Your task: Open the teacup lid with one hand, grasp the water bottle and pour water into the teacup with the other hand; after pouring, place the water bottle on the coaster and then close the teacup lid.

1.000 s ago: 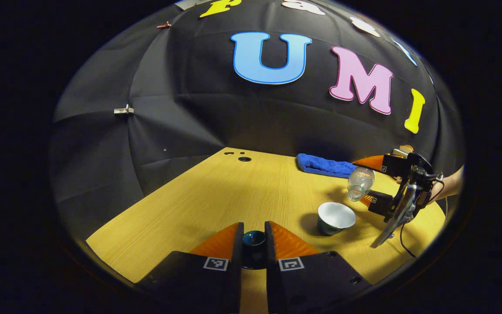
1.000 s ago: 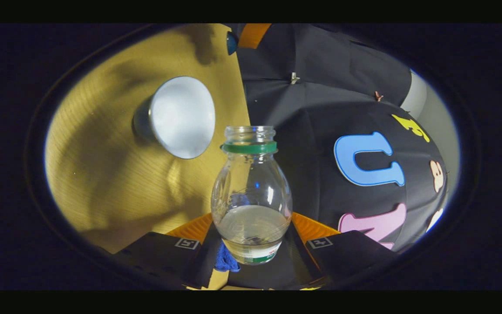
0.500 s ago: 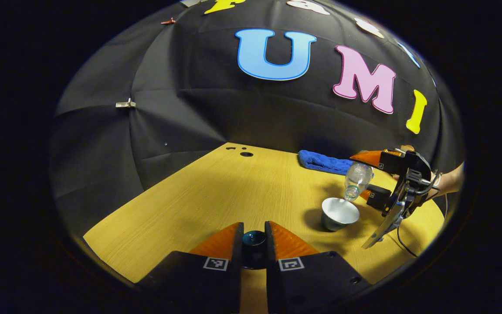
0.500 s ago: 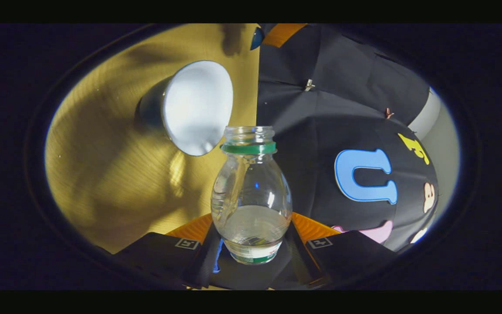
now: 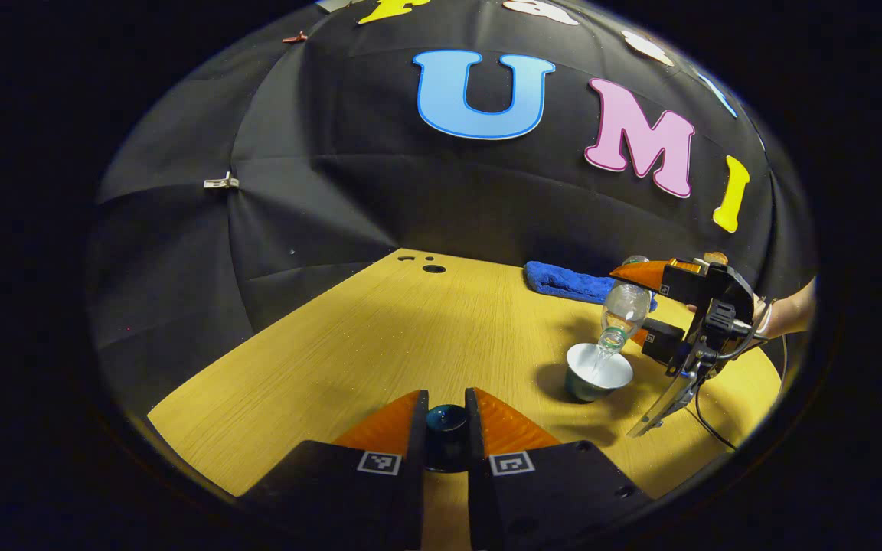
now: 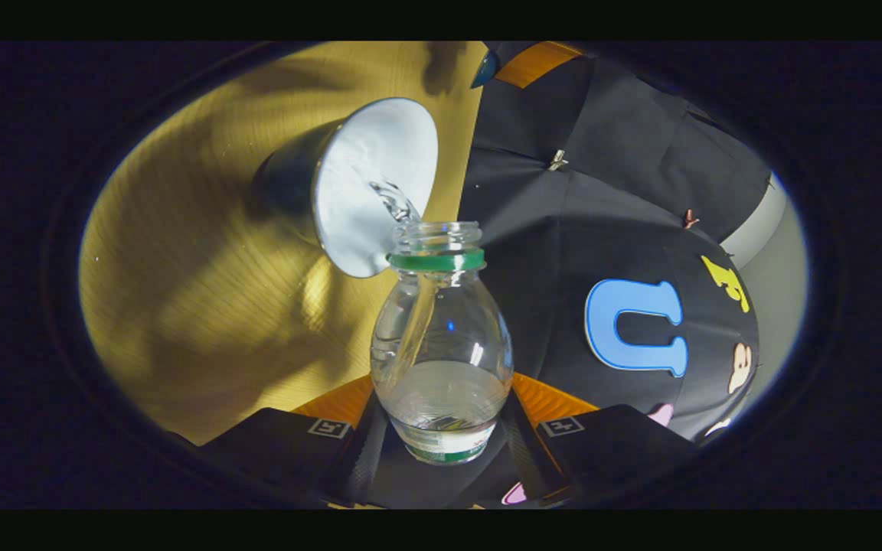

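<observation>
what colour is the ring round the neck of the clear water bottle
Green: the ring on the clear plastic water bottle shows best in the right gripper view.

Left gripper view faces the table [image 5: 410, 329] from afar; right gripper view, rolled, close; both share the teacup [image 5: 598, 371].

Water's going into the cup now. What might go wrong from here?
1. The stream leaves the water bottle mouth near the teacup rim, so a small drift may spill onto the table.
2. The right tongs hold the tilted bottle near its base; it might pivot or slip.
3. The left tongs grip the lid by its small knob; it may slip out.
</observation>
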`<state>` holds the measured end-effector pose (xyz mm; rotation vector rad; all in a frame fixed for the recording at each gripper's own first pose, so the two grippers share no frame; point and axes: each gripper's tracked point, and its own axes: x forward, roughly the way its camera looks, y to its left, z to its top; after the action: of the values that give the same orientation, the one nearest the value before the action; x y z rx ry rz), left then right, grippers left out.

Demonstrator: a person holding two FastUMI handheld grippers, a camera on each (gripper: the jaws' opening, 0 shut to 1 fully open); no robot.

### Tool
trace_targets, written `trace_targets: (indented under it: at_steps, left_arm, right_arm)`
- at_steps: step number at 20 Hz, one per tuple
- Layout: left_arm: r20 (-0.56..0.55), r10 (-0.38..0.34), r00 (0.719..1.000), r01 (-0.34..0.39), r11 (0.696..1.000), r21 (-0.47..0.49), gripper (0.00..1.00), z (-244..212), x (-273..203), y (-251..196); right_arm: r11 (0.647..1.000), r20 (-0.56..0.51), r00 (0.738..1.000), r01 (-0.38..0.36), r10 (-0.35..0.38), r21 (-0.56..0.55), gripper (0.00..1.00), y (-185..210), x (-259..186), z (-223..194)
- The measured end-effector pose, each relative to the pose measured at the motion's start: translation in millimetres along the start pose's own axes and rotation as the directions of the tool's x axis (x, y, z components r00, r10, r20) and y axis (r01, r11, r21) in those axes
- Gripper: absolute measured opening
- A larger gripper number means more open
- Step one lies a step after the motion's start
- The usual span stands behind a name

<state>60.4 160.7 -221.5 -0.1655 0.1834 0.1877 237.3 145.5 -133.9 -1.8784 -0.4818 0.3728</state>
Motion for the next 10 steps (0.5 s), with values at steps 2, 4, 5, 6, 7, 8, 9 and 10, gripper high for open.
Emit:
trace_targets:
  at_steps: [2, 4, 5, 6, 7, 8, 9, 10]
  left_arm:
    - [-0.002, 0.0, 1.0, 0.0, 1.0, -0.002, 0.27, -0.6, -0.2, 0.3]
    - [-0.002, 0.0, 1.0, 0.0, 1.0, -0.007, 0.27, -1.5, -0.6, 1.0]
    - [-0.002, -0.001, 1.0, 0.001, 1.0, -0.008, 0.31, -1.7, -0.4, 0.8]
    - [-0.001, -0.001, 1.0, 0.001, 1.0, -0.006, 0.27, -2.1, 0.1, 0.1]
    - [-0.001, -0.002, 1.0, 0.002, 1.0, 0.0, 0.27, -2.2, -1.0, 0.3]
    - [-0.003, 0.001, 1.0, -0.001, 1.0, 0.01, 0.27, -2.8, -0.8, 1.1]
    - [-0.002, 0.006, 1.0, -0.006, 1.0, 0.019, 0.28, -3.9, -0.7, 1.8]
    - [0.001, 0.006, 1.0, -0.006, 1.0, 0.02, 0.28, -3.2, -1.5, 2.1]
  right_arm:
    - [1.0, 0.007, 1.0, 0.011, -0.011, -0.017, 0.79, -4.3, 0.5, 0.3]
    - [0.999, 0.011, 1.0, 0.025, -0.025, -0.043, 0.74, -6.6, 1.4, 0.9]
    - [0.998, 0.012, 0.999, 0.032, -0.031, -0.061, 0.74, -7.6, 1.9, 0.1]
    - [0.996, 0.014, 0.999, 0.035, -0.034, -0.079, 0.74, -7.8, 2.7, 0.2]
    - [0.995, 0.018, 0.999, 0.039, -0.037, -0.094, 0.74, -7.3, 2.9, -0.5]
    - [0.994, 0.021, 0.999, 0.039, -0.037, -0.106, 0.74, -6.4, 2.3, -0.6]
    - [0.993, 0.025, 0.999, 0.034, -0.031, -0.112, 0.74, -5.1, 2.2, -0.3]
    - [0.992, 0.027, 0.999, 0.04, -0.037, -0.123, 0.7, -5.9, 2.7, -0.8]
